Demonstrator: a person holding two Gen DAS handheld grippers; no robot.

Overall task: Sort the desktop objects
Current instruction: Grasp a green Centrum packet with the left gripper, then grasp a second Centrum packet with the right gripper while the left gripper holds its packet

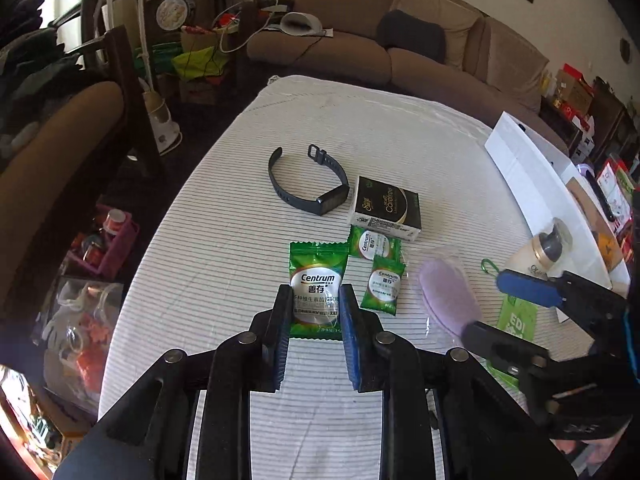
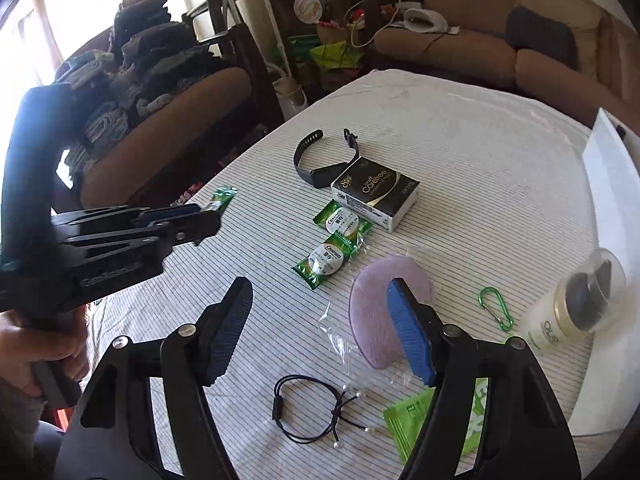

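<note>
Now left gripper (image 1: 314, 294) fingers clamp Centrum packet (image 1: 318, 290) – right gripper (image 2: 320, 320) wide, hovering.

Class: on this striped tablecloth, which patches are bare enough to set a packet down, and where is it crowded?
Bare: the far tablecloth beyond the wristband, and the strip left of it. Crowded: the tissue box, Centrum packets, purple pad and lotion bottle cluster toward the right.

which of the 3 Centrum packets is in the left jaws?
The largest Centrum packet, held by the left gripper apart from the rest. The two smaller packets lie loose beside the black tissue box.
</note>
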